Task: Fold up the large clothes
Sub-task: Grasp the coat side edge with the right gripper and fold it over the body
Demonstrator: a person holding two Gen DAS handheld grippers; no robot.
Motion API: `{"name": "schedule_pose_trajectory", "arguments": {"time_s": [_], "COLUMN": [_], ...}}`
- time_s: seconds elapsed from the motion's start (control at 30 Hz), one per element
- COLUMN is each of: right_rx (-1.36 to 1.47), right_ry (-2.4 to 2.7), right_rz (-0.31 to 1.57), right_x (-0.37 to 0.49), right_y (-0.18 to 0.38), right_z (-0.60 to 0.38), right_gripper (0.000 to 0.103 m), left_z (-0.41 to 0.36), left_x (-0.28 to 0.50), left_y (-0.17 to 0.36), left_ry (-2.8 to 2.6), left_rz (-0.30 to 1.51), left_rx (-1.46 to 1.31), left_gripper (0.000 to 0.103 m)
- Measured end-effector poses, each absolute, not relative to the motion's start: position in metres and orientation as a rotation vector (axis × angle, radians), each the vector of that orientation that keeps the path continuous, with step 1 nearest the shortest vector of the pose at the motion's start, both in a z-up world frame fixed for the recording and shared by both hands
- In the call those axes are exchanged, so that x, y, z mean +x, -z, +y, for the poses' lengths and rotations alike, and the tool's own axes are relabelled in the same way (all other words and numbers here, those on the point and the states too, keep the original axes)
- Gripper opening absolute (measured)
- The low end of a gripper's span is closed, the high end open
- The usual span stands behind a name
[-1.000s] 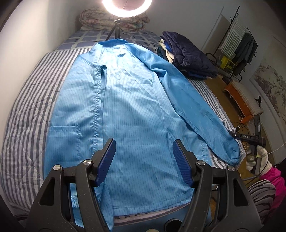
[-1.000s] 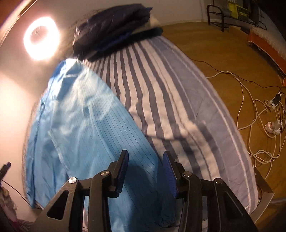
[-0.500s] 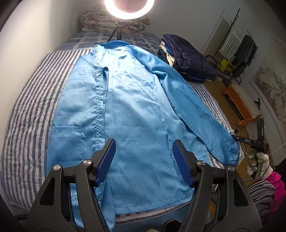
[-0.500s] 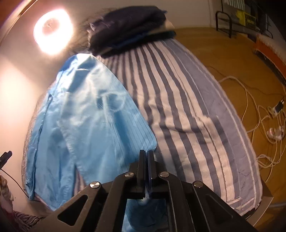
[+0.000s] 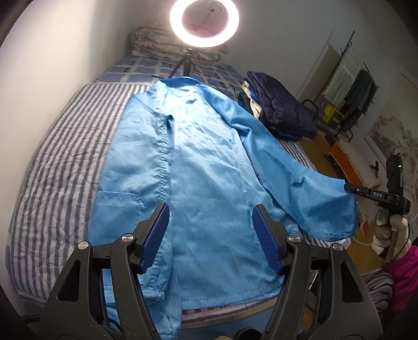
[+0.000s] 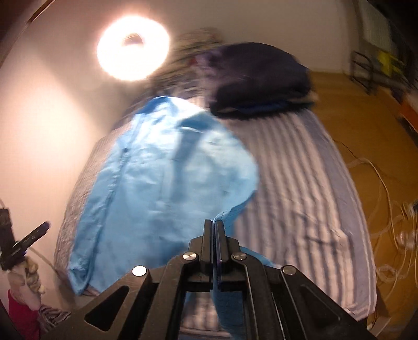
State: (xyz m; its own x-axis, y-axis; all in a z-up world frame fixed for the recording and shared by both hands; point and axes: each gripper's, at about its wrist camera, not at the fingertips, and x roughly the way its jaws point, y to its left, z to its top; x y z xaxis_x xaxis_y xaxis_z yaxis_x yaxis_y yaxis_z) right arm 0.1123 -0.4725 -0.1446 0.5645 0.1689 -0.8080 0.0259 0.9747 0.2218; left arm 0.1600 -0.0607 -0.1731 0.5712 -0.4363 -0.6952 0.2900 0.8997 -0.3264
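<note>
A: Where is the garment at this moment?

B: The blue coat [image 5: 206, 188] lies flat on the striped bed [image 5: 60, 167], collar toward the ring light [image 5: 203, 23] and hem toward the person. One sleeve [image 5: 308, 193] is lifted off the bed on the right side.

A: Who holds the sleeve?

B: The right tool [image 6: 214, 227]. Its jaws are pressed together on the sleeve's cuff edge; in the left wrist view the cloth hangs from its tip like a loose flag. The left tool [image 5: 210, 235] hovers above the lower part of the coat with its jaws well apart and nothing between them.

A: So which step is it?

B: I judge it is the first fold: bringing the sleeve inward across the body. The next move calls for carrying the cuff over the front panel and laying it down straight, without pulling the shoulder out of place. The free tool could press the body down, I think.

A: How is the fabric?

B: Thin, smooth and a little shiny, with fine stripes and soft wrinkles. It has a patch pocket [image 5: 120, 204] and a stitched front placket [image 5: 164, 157]. Such cloth may slide easily. Beside the coat a dark folded pile [image 5: 282, 109] rests on the bed.
</note>
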Motion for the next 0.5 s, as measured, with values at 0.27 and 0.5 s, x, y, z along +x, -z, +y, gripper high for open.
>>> {"name": "schedule_pose_trajectory", "arguments": {"time_s": [0.27,0.5], "right_rx": [0.052,-0.114], "right_ry": [-0.345,-0.544], "right_rz": [0.989,1.124], "right_x": [0.112,0.102], "right_y": [0.152,0.236], "right_z": [-0.329,-0.209], "right_gripper": [0.000,0.000], "left_z": [-0.015,0.013], "left_x": [0.157,0.160], "left_y": [0.171,0.185], "left_ry": [0.352,0.282], "left_rz": [0.850,0.879], "left_rx": [-0.255,-0.290], "left_gripper": [0.068,0.068]}}
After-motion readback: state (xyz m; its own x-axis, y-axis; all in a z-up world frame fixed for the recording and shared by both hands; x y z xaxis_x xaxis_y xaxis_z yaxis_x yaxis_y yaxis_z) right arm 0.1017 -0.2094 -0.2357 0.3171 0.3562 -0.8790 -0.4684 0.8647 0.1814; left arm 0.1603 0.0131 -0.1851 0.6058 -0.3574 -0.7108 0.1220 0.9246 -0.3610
